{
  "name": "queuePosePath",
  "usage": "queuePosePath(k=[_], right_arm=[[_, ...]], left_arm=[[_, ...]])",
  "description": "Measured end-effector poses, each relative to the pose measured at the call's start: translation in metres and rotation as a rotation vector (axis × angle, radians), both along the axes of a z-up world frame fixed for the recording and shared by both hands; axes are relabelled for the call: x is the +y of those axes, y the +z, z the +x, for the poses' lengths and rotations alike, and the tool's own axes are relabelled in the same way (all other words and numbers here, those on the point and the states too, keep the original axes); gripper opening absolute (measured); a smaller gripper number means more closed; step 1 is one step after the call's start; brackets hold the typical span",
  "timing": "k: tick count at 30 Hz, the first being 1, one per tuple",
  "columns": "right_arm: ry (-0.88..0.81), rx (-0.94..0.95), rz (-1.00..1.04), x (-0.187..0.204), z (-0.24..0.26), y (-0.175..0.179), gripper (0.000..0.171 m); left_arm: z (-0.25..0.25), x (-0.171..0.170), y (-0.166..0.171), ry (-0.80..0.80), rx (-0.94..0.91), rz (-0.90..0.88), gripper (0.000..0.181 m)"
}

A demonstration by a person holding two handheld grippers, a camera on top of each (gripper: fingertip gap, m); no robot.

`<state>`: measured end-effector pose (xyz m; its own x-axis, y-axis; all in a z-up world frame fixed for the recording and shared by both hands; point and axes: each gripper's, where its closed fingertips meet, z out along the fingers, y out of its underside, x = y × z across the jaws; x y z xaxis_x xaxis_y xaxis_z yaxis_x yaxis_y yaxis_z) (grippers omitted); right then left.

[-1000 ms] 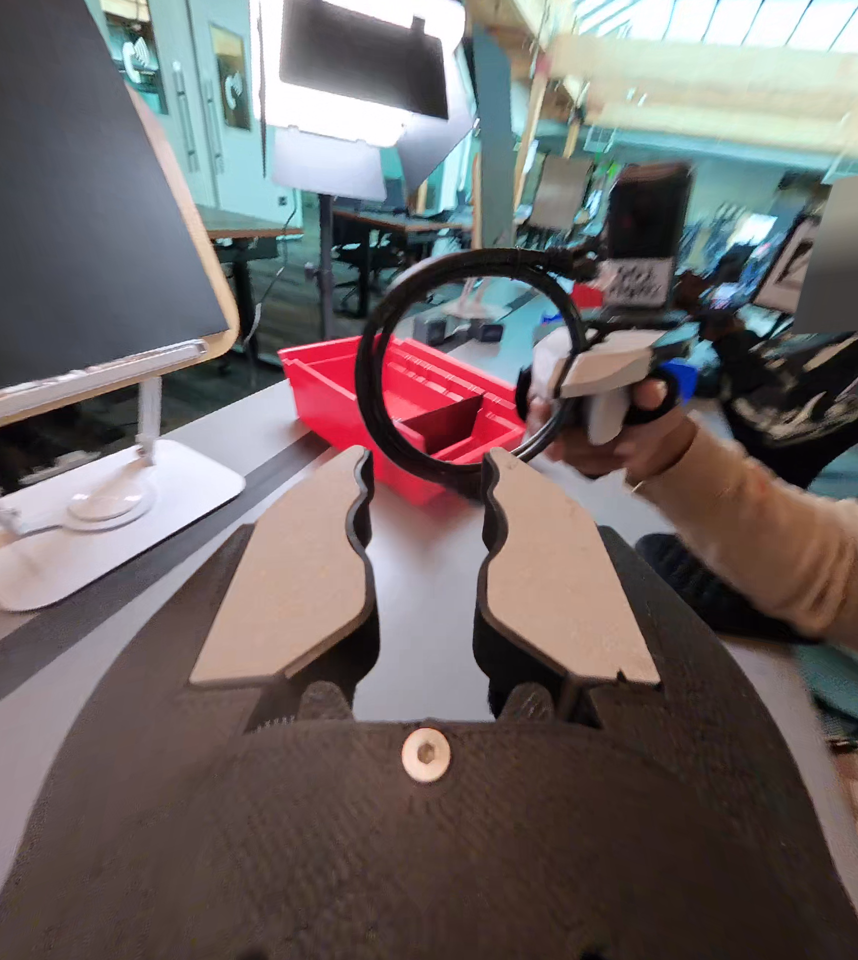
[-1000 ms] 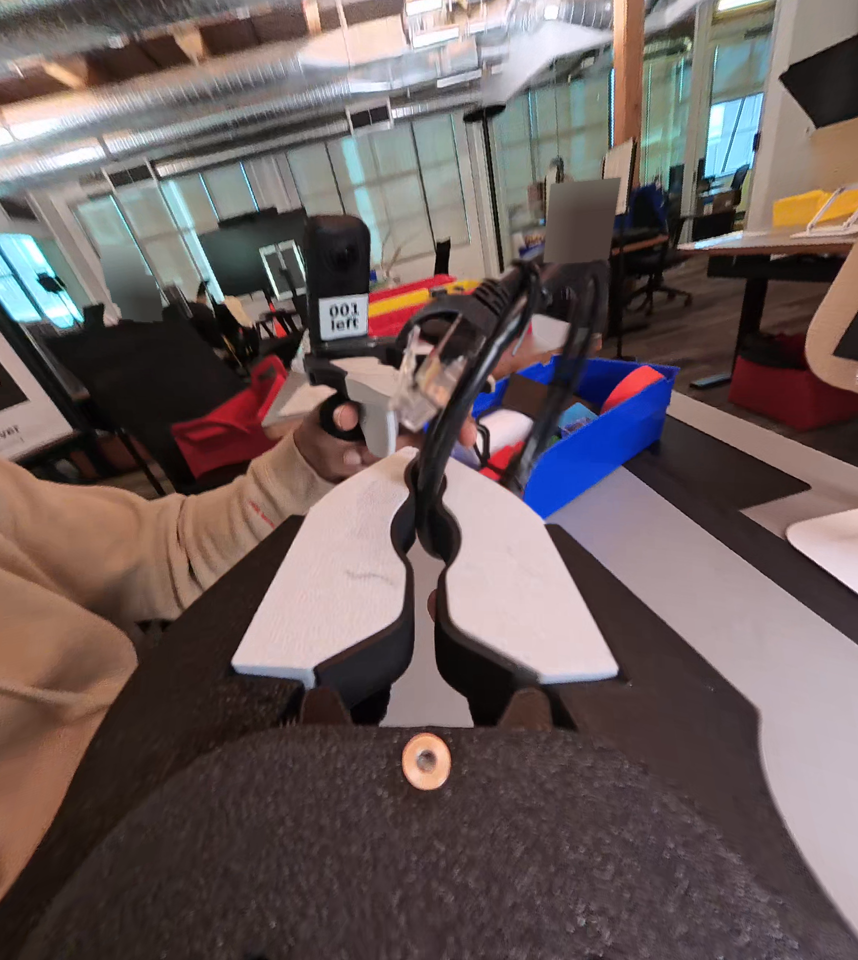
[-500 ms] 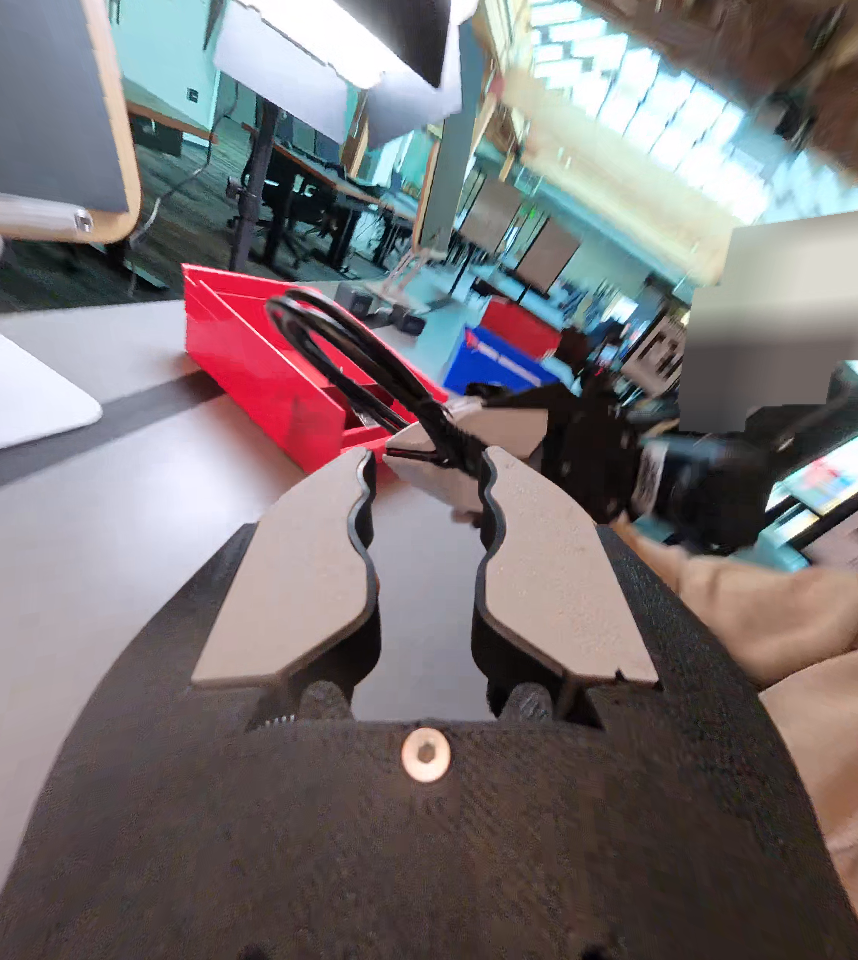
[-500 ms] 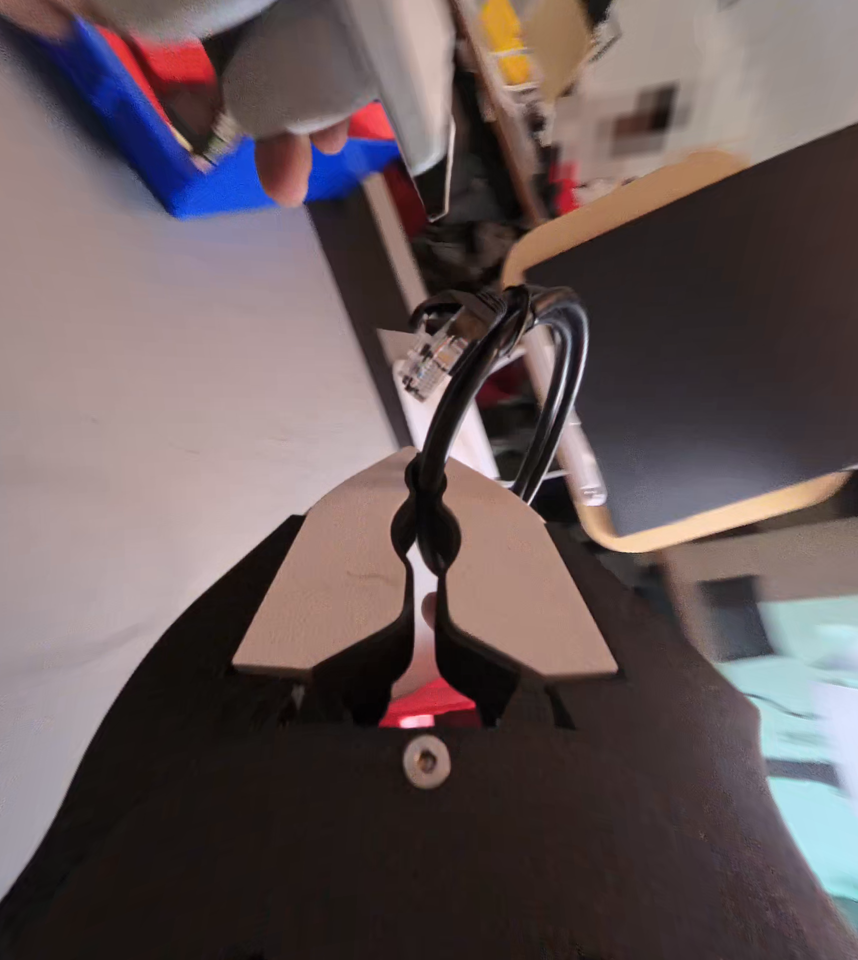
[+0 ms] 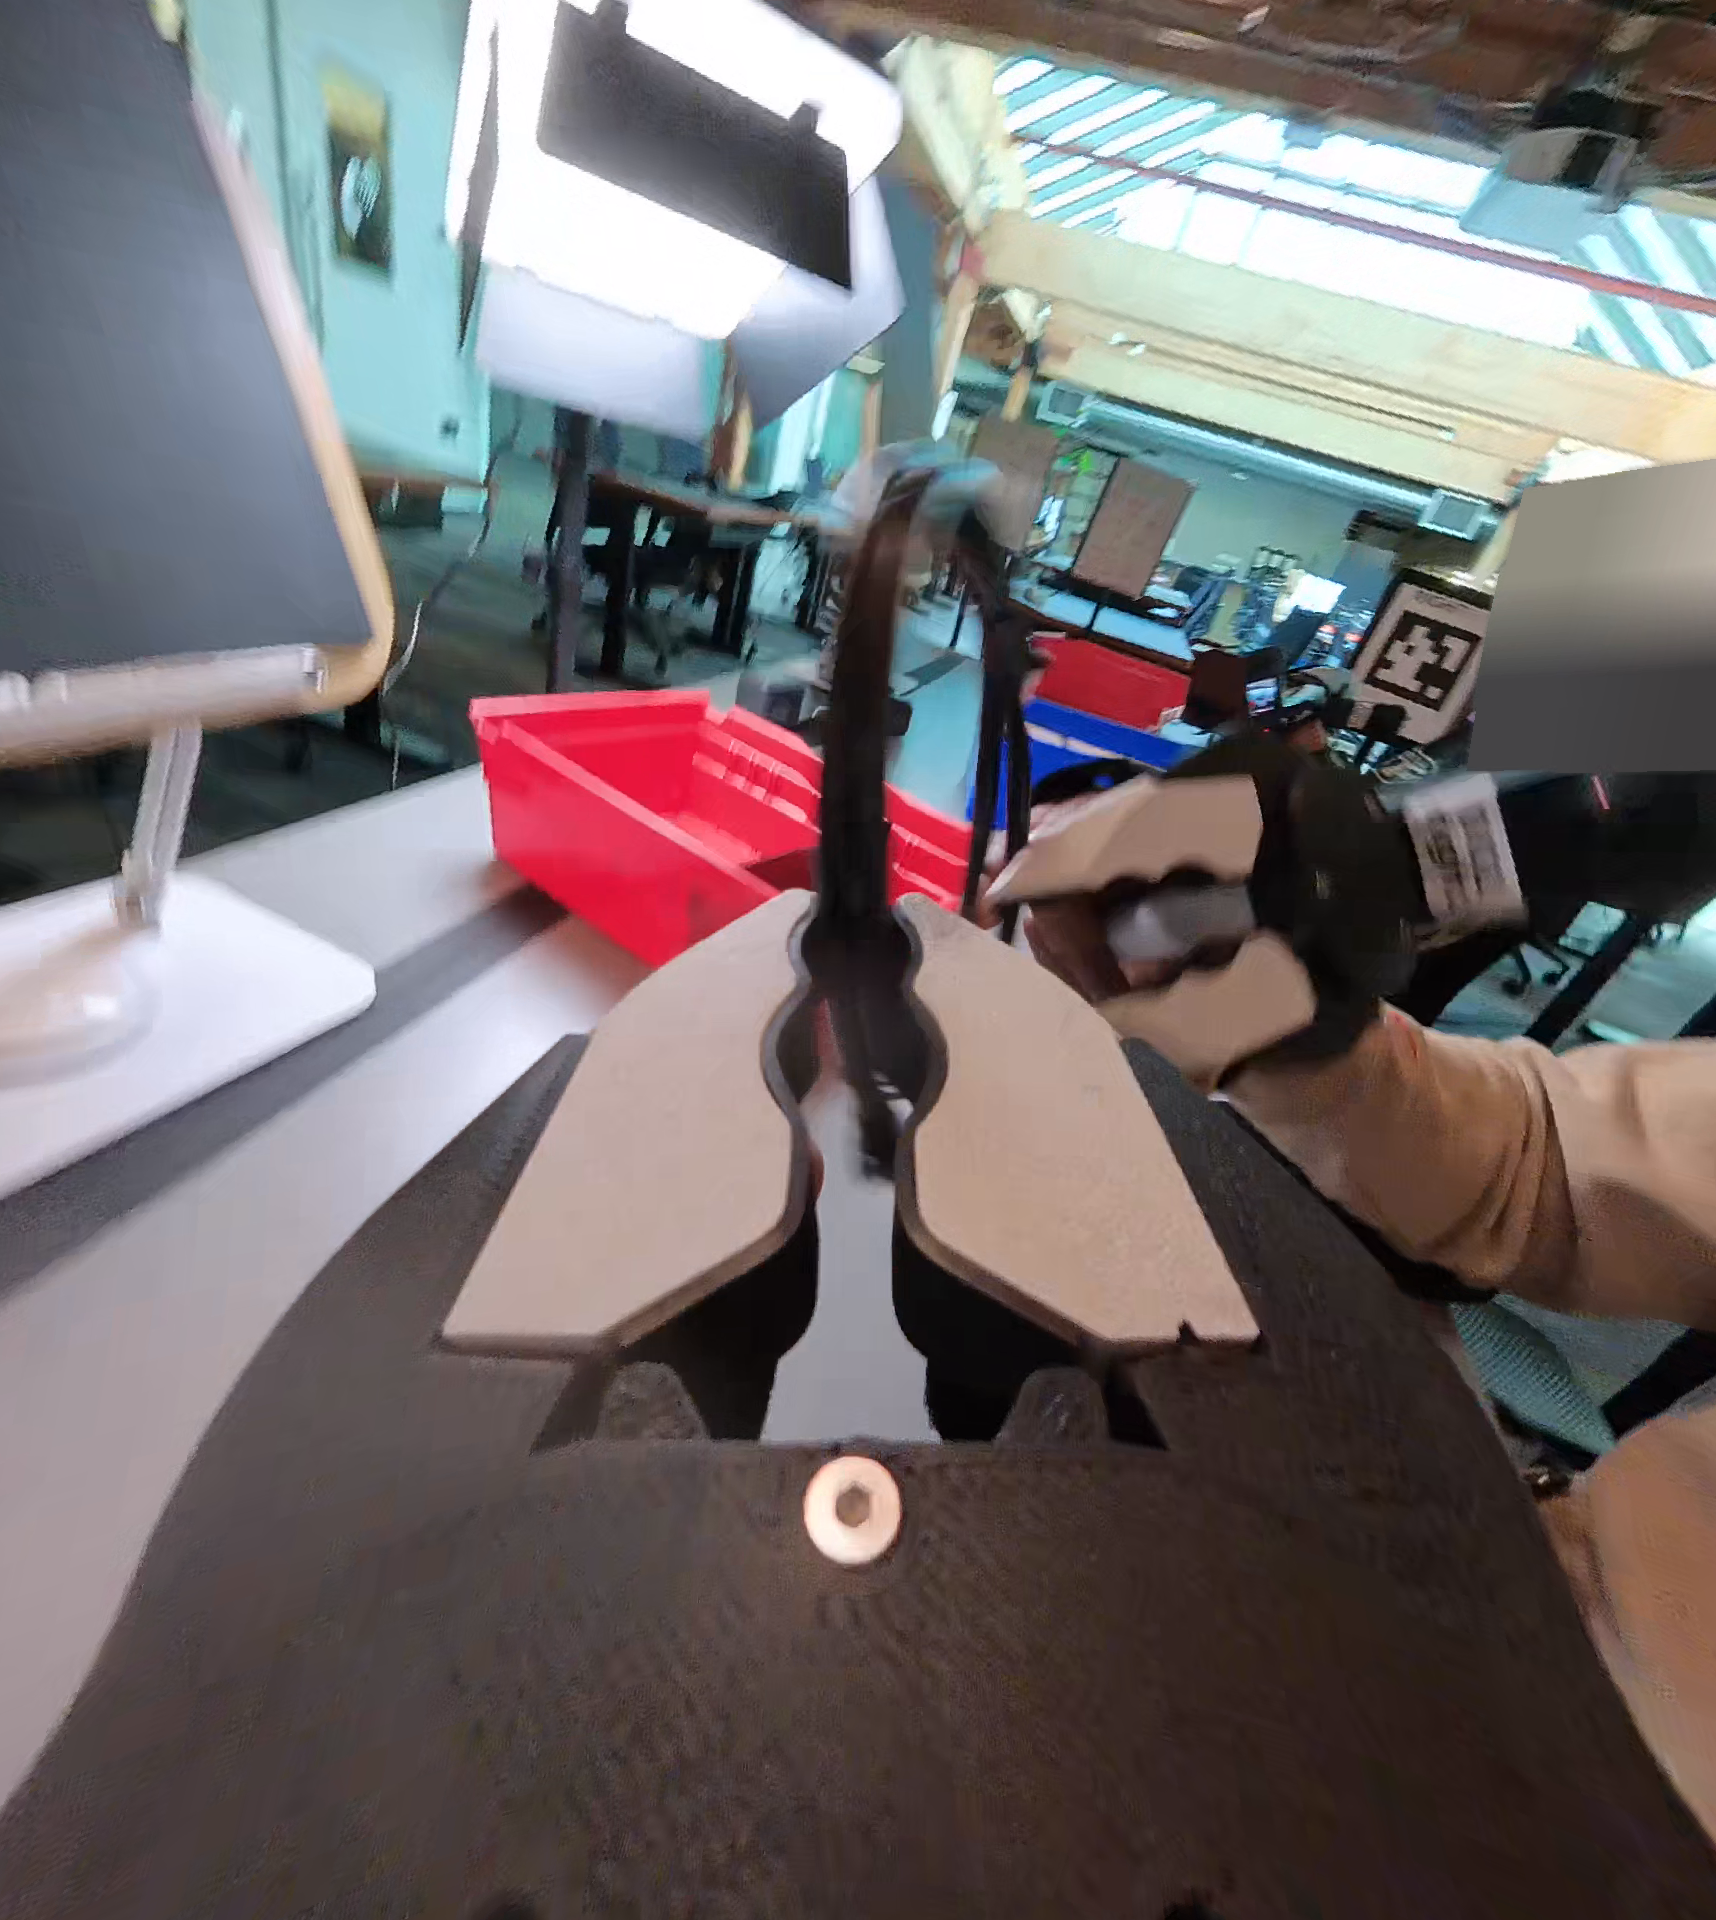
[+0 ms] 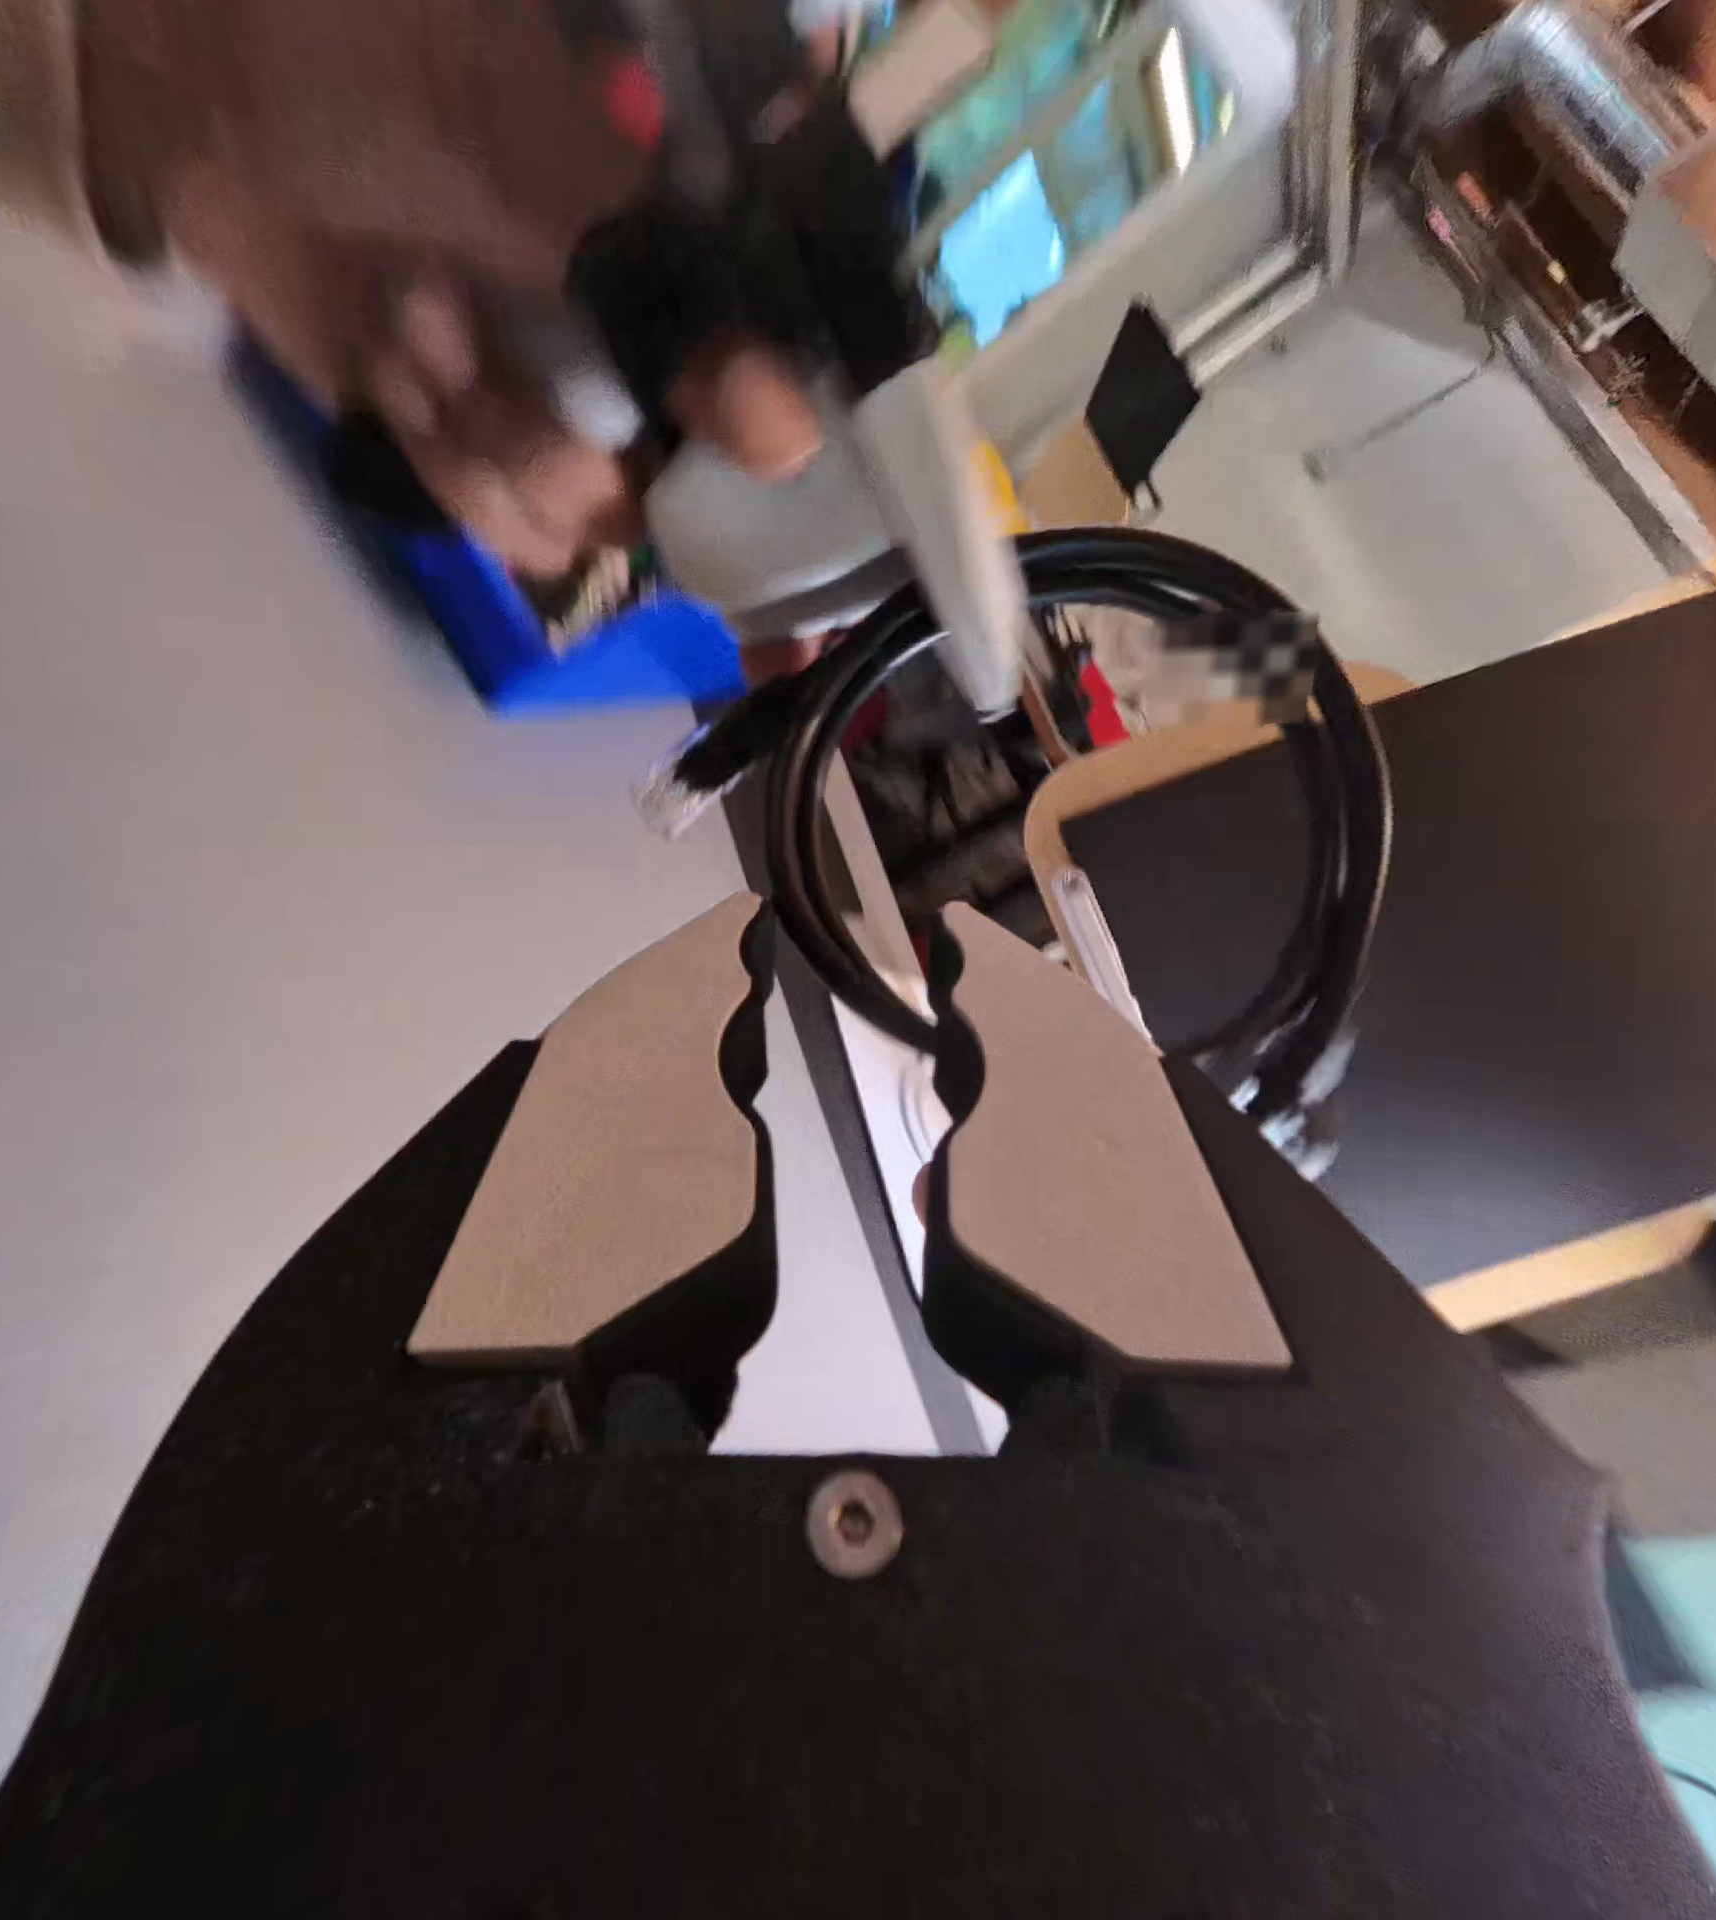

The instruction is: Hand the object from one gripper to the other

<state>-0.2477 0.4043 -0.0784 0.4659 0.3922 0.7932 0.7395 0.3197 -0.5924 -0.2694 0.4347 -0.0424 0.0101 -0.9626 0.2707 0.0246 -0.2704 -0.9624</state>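
Above the surface [image 5: 210, 1226] beside the red bin [image 5: 646, 821], the cable [image 5: 854, 790] has changed owners: the left gripper [image 5: 852, 935] now pinches it, the right gripper [image 6: 852, 935] has spread, so the handover looks done.

left claw [image 5: 854, 925]: matt grey finger plates, smooth; coarse black textured plastic body with one bright metal screw [image 5: 852, 1509]. right claw [image 6: 854, 914]: same finish. cable [image 6: 1347, 831]: glossy black sheath, clear plastic plug. bin [image 5: 646, 821]: smooth red plastic. surface [image 5: 210, 1299]: matt grey. sleeve [image 5: 1560, 1174]: soft tan cloth.
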Motion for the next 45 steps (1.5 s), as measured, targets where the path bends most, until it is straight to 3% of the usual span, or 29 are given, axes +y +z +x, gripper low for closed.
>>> queuePosePath(k=[3,5,8,11,13,16,18,19,22,28,30,34,37,40,41,42,45], right_arm=[[0.163,0.347,-0.039,-0.034,0.012,0.069,0.02],[0.246,0.515,-0.121,-0.048,0.029,0.095,0.022],[0.281,0.634,-0.196,-0.043,0.059,0.097,0.03],[0.418,0.706,-0.41,-0.045,0.046,0.076,0.049],[0.474,0.708,-0.439,-0.048,0.027,0.072,0.049],[0.415,0.658,-0.408,-0.042,0.014,0.062,0.013],[0.38,0.623,-0.436,-0.04,0.017,0.058,0.013],[0.366,0.593,-0.466,-0.041,0.018,0.055,0.012],[0.304,0.492,-0.487,-0.041,0.026,0.045,0.012],[0.254,0.355,-0.582,-0.038,0.022,0.013,0.012],[0.276,0.338,-0.593,-0.041,0.013,0.009,0.011],[0.25,0.312,-0.549,-0.038,0.009,0.007,0.011],[0.23,0.36,-0.478,-0.032,0.015,0.018,0.013],[0.185,0.267,-0.494,-0.03,0.022,0.005,0.033],[0.179,0.251,-0.494,-0.029,0.023,0.001,0.027],[0.19,0.259,-0.48,-0.029,0.021,0.003,0.01],[0.193,0.269,-0.517,-0.03,0.02,0.003,0.005]], left_arm=[[-0.02,-0.014,0.026,-0.013,-0.046,0.241,0.009],[-0.029,-0.021,0.036,-0.006,-0.051,0.33,0.009],[-0.032,-0.033,0.048,-0.039,-0.113,0.356,0.009],[-0.023,-0.036,0.042,-0.05,-0.102,0.334,0.009],[-0.015,-0.038,0.035,-0.067,-0.089,0.323,0.009],[-0.007,-0.034,0.027,-0.063,-0.085,0.281,0.009],[-0.004,-0.03,0.015,-0.072,-0.024,0.253,0.011],[-0.003,-0.026,0.008,-0.055,0.032,0.258,0.021],[-0.003,-0.019,-0.003,0.031,0.157,0.382,0.035],[0.002,-0.028,-0.003,0.117,0.289,0.599,0.046],[0.009,-0.032,-0.015,0.125,0.366,0.702,0.042],[0.018,-0.034,-0.026,0.174,0.439,0.895,0.016],[0.018,-0.034,-0.022,0.173,0.416,0.877,0.012],[0.016,-0.036,-0.013,0.154,0.341,0.795,0.011],[0.015,-0.036,-0.013,0.143,0.333,0.77,0.011],[0.015,-0.036,-0.016,0.127,0.344,0.75,0.012],[0.012,-0.037,-0.029,0.074,0.424,0.721,0.024]])
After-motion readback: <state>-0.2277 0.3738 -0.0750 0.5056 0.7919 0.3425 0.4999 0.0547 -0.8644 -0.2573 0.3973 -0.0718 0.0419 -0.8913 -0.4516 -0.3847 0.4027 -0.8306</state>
